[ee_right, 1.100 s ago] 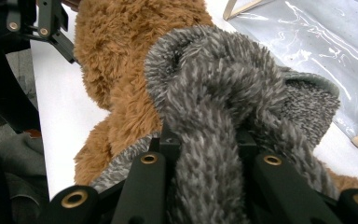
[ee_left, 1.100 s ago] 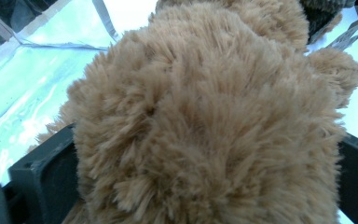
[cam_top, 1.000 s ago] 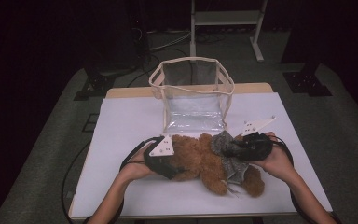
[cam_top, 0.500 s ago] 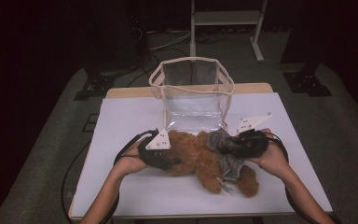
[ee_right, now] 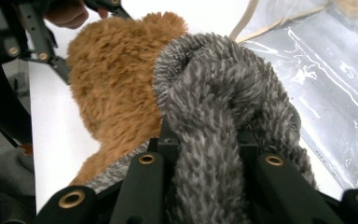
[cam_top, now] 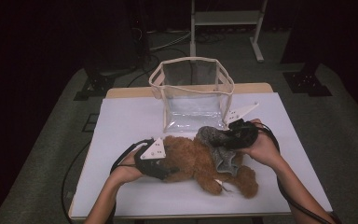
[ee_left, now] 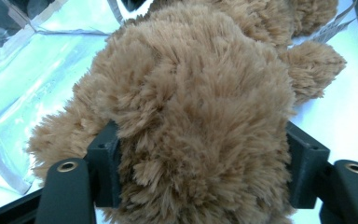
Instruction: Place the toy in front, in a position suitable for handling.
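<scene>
I count 1 brown plush bear [cam_top: 193, 161] lying on its side near the front-centre of the white tabletop [cam_top: 121, 121], wearing 1 grey fuzzy scarf [cam_top: 216, 140] round its neck, w/ 1 clear bag [cam_top: 191, 93] standing open just behind it. 2 claws on the job, 1 per hand. My left claw [cam_top: 161, 163] sits at the bear's left end; in the left gripper view the 2 black jaws flank a thick lump of brown fur, pads pressed into it on both sides, so it's gripping the bear, and the jaws have just been opening a little w/ the fur between them. My right claw [cam_top: 228, 137] is at the scarf; in the right gripper view the jaws are nearly together, pinching a fold of grey scarf. 1 white tag [cam_top: 220, 183] shows near the bear's legs. Bag touches neither claw.
</scene>
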`<action>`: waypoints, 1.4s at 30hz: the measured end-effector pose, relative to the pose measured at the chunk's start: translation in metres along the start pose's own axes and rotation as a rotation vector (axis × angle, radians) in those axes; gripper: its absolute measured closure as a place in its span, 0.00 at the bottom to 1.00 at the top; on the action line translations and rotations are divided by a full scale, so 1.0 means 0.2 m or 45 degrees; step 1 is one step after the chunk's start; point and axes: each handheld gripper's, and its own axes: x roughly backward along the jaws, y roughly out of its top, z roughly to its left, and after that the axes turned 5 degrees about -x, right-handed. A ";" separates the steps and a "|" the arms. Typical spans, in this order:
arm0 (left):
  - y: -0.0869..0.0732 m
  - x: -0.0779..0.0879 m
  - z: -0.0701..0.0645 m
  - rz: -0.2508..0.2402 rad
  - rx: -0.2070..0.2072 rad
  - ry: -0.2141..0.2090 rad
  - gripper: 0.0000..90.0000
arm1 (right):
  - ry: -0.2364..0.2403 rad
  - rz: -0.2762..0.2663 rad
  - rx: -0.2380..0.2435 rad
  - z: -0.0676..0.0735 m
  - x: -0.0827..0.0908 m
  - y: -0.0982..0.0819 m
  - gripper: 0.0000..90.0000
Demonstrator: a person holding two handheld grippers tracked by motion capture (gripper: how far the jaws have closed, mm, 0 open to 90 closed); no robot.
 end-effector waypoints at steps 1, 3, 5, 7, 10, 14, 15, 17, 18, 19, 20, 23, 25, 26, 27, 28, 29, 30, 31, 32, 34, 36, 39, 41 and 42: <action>0.00 0.01 0.01 -0.002 0.016 -0.011 0.30 | 0.004 0.006 -0.008 -0.01 -0.01 0.00 0.80; 0.00 0.02 0.04 -0.010 0.043 -0.031 0.26 | 0.024 0.022 -0.017 -0.02 -0.04 -0.02 0.80; 0.01 0.04 0.05 -0.026 0.071 -0.076 0.24 | 0.035 0.020 -0.020 0.00 -0.05 -0.05 0.80; 0.02 0.06 0.07 -0.028 0.073 -0.099 0.23 | 0.043 0.008 -0.010 0.02 -0.04 -0.08 0.80; 0.04 0.09 0.08 -0.060 0.094 -0.108 0.22 | 0.038 0.002 0.014 0.09 -0.04 -0.12 0.80; 0.08 0.12 0.10 -0.087 0.122 -0.073 0.19 | 0.059 -0.014 0.050 0.16 -0.03 -0.16 0.80; 0.08 0.12 0.10 -0.094 0.134 -0.071 0.20 | 0.062 -0.017 0.051 0.18 -0.03 -0.17 0.80; 0.09 0.08 0.10 -0.004 0.136 -0.073 0.25 | 0.065 -0.017 0.065 0.21 -0.03 -0.18 0.80; 0.08 0.06 0.09 0.035 0.130 -0.078 0.25 | 0.062 -0.016 0.074 0.22 -0.03 -0.18 0.80; 0.08 0.04 0.08 0.050 0.131 -0.095 0.25 | 0.066 -0.017 0.078 0.22 -0.02 -0.17 0.80; 0.07 0.04 0.08 0.045 0.132 -0.100 0.26 | 0.071 -0.022 0.083 0.23 -0.01 -0.17 0.80; 0.06 0.03 0.08 0.045 0.133 -0.073 0.26 | 0.030 -0.043 0.132 0.23 0.03 -0.12 0.79; 0.06 0.03 0.07 0.042 0.106 -0.069 0.26 | 0.010 -0.055 0.128 0.21 0.04 -0.09 0.79; 0.06 0.03 0.06 0.046 0.095 -0.077 0.26 | -0.009 -0.062 0.122 0.19 0.05 -0.07 0.79; 0.06 0.03 0.05 0.049 0.089 -0.082 0.26 | -0.009 -0.066 0.106 0.17 0.04 -0.05 0.79; 0.06 0.03 0.05 0.049 0.086 -0.082 0.26 | -0.014 -0.060 0.090 0.15 0.04 -0.04 0.79; 0.06 0.03 0.05 0.047 0.084 -0.083 0.26 | -0.011 -0.047 0.076 0.13 0.02 -0.04 0.79; 0.06 0.03 0.05 0.041 0.086 -0.087 0.26 | 0.000 -0.026 0.064 0.12 0.00 -0.04 0.79; 0.06 0.04 0.04 0.036 0.089 -0.090 0.26 | 0.011 -0.010 0.056 0.12 -0.03 -0.06 0.79; 0.06 0.04 0.04 0.019 0.080 -0.092 0.26 | 0.020 0.002 0.057 0.13 -0.04 -0.07 0.79; 0.06 0.06 0.04 -0.034 0.063 -0.109 0.22 | 0.038 0.010 0.060 0.15 -0.07 -0.11 0.80; 0.06 0.08 0.04 -0.062 0.067 -0.107 0.19 | 0.029 -0.002 0.070 0.17 -0.06 -0.13 0.80; 0.07 0.06 0.04 -0.036 0.093 -0.125 0.10 | 0.040 -0.019 0.079 0.22 -0.04 -0.17 0.80; 0.06 0.04 0.03 -0.021 0.114 -0.167 0.10 | 0.042 -0.033 0.080 0.24 -0.02 -0.20 0.80; 0.06 0.04 0.03 -0.015 0.115 -0.188 0.11 | 0.044 -0.042 0.080 0.25 -0.01 -0.21 0.80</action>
